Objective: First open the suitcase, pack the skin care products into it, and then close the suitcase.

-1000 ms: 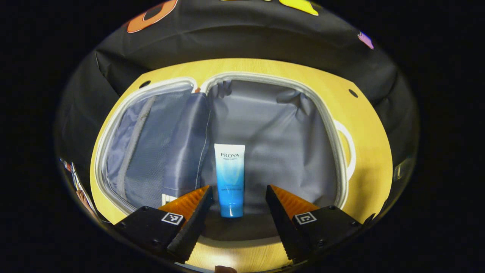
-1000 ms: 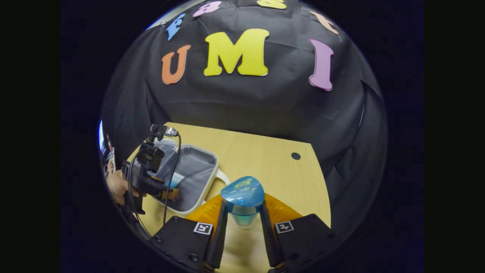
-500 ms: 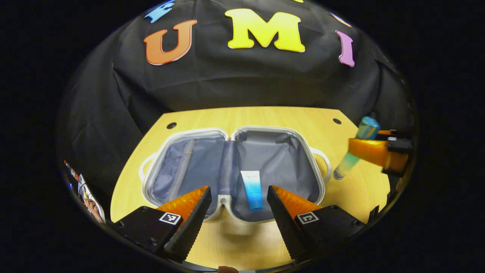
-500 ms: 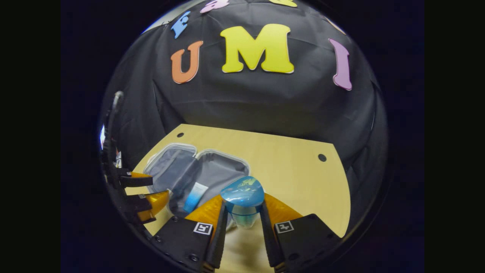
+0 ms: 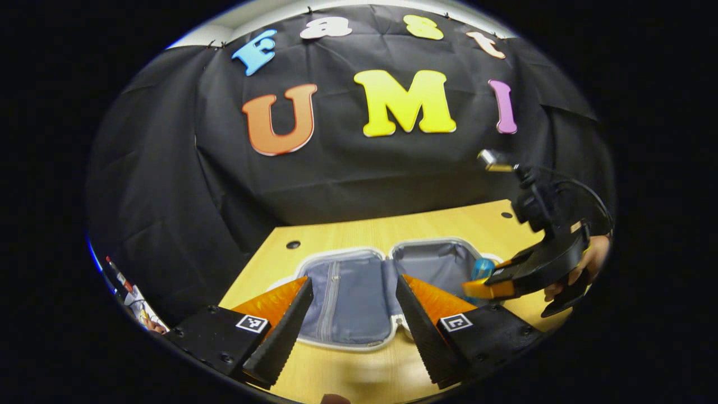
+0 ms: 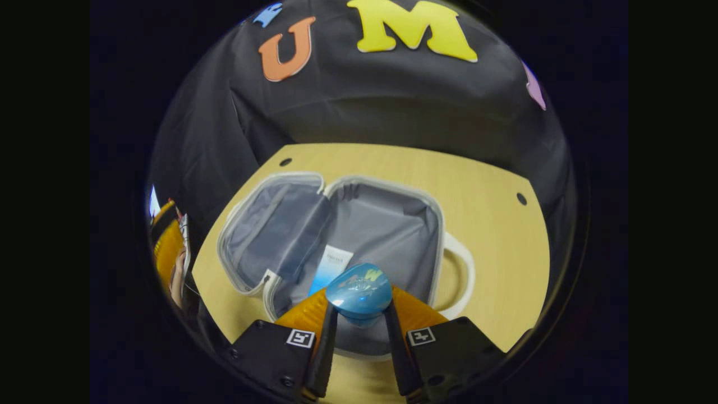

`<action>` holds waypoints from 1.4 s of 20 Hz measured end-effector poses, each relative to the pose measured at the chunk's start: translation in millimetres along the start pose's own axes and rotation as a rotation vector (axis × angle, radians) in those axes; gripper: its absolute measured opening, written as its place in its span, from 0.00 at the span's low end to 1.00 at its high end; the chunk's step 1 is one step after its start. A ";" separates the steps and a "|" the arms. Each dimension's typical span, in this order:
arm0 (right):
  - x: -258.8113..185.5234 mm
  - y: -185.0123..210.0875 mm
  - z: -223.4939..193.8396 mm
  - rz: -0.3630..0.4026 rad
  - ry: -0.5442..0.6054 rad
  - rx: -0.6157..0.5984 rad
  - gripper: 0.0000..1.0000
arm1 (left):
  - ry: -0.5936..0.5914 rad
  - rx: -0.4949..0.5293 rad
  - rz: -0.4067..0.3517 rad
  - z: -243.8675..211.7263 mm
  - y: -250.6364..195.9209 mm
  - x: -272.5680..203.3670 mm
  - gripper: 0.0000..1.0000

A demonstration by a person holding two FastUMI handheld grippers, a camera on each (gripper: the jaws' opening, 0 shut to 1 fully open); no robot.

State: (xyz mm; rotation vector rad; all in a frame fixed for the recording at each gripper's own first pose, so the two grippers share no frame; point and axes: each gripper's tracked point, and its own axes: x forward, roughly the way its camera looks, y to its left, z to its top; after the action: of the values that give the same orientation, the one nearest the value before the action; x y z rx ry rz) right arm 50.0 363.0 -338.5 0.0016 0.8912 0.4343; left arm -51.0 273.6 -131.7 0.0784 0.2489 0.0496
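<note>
A: Biggest thing first: the table [image 6: 493, 235], pale wood, runs back to the black cloth wall. On it the suitcase [image 6: 280, 224] lies wide open, both grey-lined halves flat, a white handle loop [image 6: 463, 275] sticking out at three o'clock in the right gripper view.

B: And from the left gripper view the same suitcase [image 5: 350, 292] sits dead centre, zip edge all round.

A: Inside the right-hand half there's a white-and-blue tube [image 6: 332, 269], lying flat on the lining near the hinge fold.

B: Now the right tool [image 6: 359, 331], at six o'clock in its own view. Both fingers are drawn in tight on a blue-capped bottle [image 6: 359, 292], cap facing the camera, held above the near edge of that right-hand half.

A: You can pick it up from the other side too: right tool [image 5: 491, 283] at three o'clock in the left gripper view, a hand [image 5: 586, 266] behind it, the bottle [image 5: 482, 266] poking up over the suitcase's right half (whether it touches the lining, I can't tell).

B: And the left tool [image 5: 353, 314]?

A: Fingers spread wide, nothing between them, hanging above the near edge of the suitcase and the bare table.
</note>
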 end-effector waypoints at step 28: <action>72.5 -13.5 26.0 -0.099 0.086 0.167 0.49 | 0.040 -0.258 0.205 -28.5 149.1 4.5 0.99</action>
State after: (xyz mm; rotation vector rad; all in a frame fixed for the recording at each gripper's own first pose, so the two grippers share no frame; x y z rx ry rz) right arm 114.2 381.9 -379.0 0.0920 1.0054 0.2689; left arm -59.6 424.3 -148.0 -0.1537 0.2716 0.2869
